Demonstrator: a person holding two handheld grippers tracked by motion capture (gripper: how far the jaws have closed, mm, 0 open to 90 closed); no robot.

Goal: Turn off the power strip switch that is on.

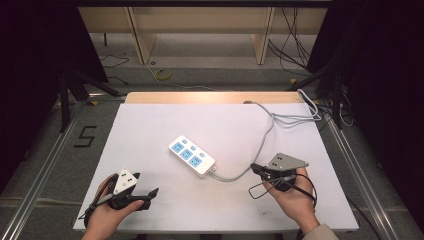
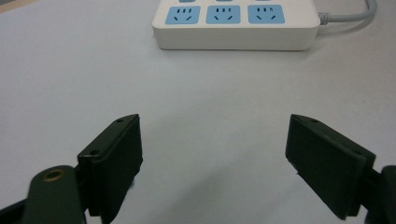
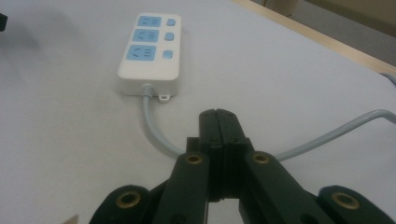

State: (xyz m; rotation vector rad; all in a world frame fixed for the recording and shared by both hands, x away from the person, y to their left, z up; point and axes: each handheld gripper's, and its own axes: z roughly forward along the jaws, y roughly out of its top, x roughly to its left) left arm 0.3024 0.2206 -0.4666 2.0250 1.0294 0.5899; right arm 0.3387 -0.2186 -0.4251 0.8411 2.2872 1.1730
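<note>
High view: the power strip (image 1: 192,155) lies diagonally on the worktop (image 1: 150,130), cable end toward my right. My left tool (image 2: 212,158) is wide open and empty. My right tool (image 3: 218,126) is closed on nothing.

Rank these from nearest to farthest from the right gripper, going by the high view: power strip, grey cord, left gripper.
1. Grey cord, curving just left of the right gripper.
2. Power strip, mid-table, further left.
3. Left gripper, at the near left edge.
</note>
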